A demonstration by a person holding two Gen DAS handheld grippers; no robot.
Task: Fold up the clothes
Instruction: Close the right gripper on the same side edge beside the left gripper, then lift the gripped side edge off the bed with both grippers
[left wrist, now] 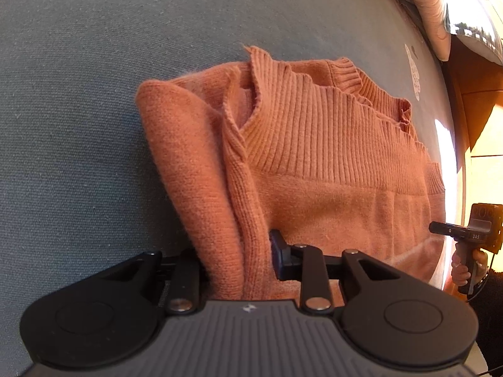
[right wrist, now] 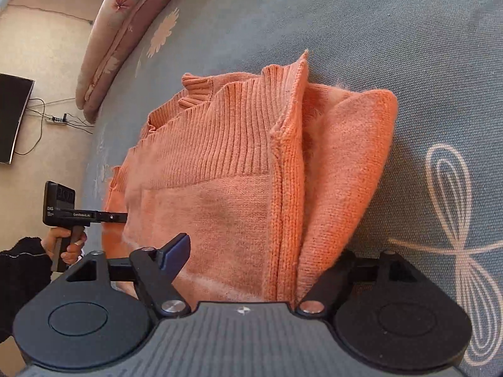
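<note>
Left gripper (left wrist: 240,260): nearest in the left wrist view, jaws apart, straddling the near edge of the orange sweater (left wrist: 314,157). The folded left side of the sweater runs down between the jaws; whether they press on it cannot be told.

Right gripper (right wrist: 264,260): nearest in the right wrist view, jaws also apart, the sweater's (right wrist: 239,169) near edge lying between them. The left finger (right wrist: 176,251) stands tilted over the knit; the right one is hidden behind the thick fold.

Sweater: folded into a stack on a grey-blue bed sheet (left wrist: 78,94), with the ribbed band lying across the far half and the plain knit nearer. A rounded fold bulges on the left in the left wrist view, on the right in the right wrist view.

Sheet: white printed flowers and loops (right wrist: 465,235) to the right in the right wrist view.

Far: a pink flowered quilt (right wrist: 119,31) rolled along the sheet's far edge. Beyond it, a beige floor with a dark screen (right wrist: 12,116) and a power strip (right wrist: 56,119) with cables.
</note>
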